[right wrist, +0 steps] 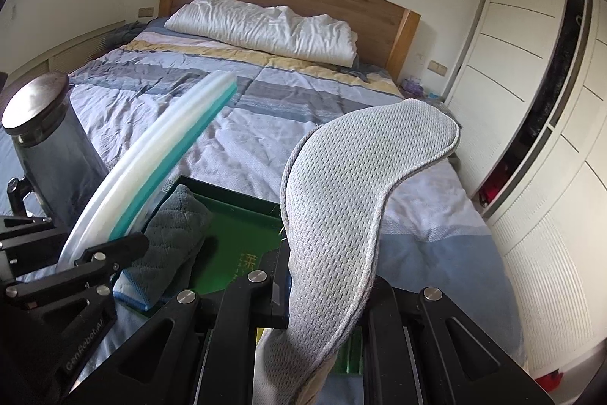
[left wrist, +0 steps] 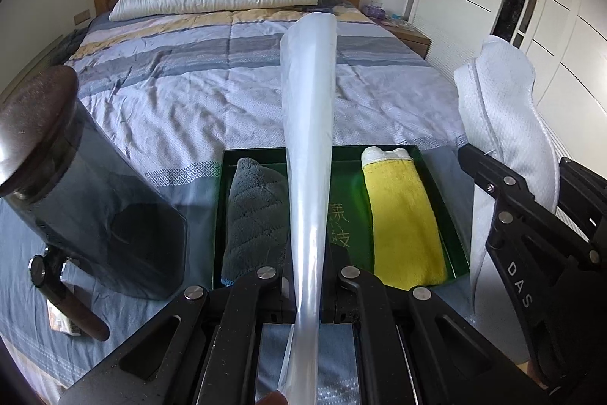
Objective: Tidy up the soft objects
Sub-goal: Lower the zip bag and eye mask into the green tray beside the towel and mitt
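Left wrist view: the left tool [left wrist: 309, 285] is closed on a translucent insole [left wrist: 309, 124], light and floppy, rising toward 12 o'clock above the green tray [left wrist: 436, 169]. A grey cloth [left wrist: 254, 215] lies at 10 o'clock, a yellow cloth [left wrist: 404, 219] at 2, and a dark jar [left wrist: 95, 200] at 9.

Right wrist view: the right tool [right wrist: 320, 291] pinches the heel of a grey mesh insole [right wrist: 353, 185], which droops toward 1 o'clock; holding it lower looks steadier.

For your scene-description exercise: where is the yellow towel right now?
In the left wrist view, the yellow towel lies along the right side of the green tray on the bed, opposite the grey towel.
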{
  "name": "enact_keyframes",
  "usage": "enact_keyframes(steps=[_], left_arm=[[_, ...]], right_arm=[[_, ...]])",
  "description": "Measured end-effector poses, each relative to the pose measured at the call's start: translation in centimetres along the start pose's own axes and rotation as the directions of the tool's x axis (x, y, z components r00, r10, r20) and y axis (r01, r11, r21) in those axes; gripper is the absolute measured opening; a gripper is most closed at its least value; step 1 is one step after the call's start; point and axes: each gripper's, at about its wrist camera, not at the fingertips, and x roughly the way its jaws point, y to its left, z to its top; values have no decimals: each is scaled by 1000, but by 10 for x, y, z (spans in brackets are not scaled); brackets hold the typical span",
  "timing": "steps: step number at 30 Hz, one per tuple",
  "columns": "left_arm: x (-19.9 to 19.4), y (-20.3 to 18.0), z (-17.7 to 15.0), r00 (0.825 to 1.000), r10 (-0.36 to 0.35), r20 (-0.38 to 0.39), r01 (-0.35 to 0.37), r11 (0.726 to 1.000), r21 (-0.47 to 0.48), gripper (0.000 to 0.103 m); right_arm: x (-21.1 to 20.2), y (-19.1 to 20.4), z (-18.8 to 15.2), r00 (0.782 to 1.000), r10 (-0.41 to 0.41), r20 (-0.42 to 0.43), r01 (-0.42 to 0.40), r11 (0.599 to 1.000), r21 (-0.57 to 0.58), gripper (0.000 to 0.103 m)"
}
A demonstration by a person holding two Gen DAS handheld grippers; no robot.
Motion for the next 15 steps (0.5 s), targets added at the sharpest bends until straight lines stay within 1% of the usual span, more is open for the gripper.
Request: enact_keyframes(steps=[4,5,12,15], left_arm=[[12,1,4,1000,13,-11,-13,1000,-19,3],[15,2,5,1000,13,-16,-13,1000,-24,3],[35,1,2,998,-26,-52,23,998,-57,3],[42,-2,0,997,-27,-67,23,998,-62,3]], right_arm=[[17,-9,1,999,22,-23,-22,1000,21,11],[25,-10,1,999,38,-35,-37,999,28,11],[50,-25,0,994,70,-86,-66,997,45,11],[60,-27,1,992,72,-105,-68,997,36,11]])
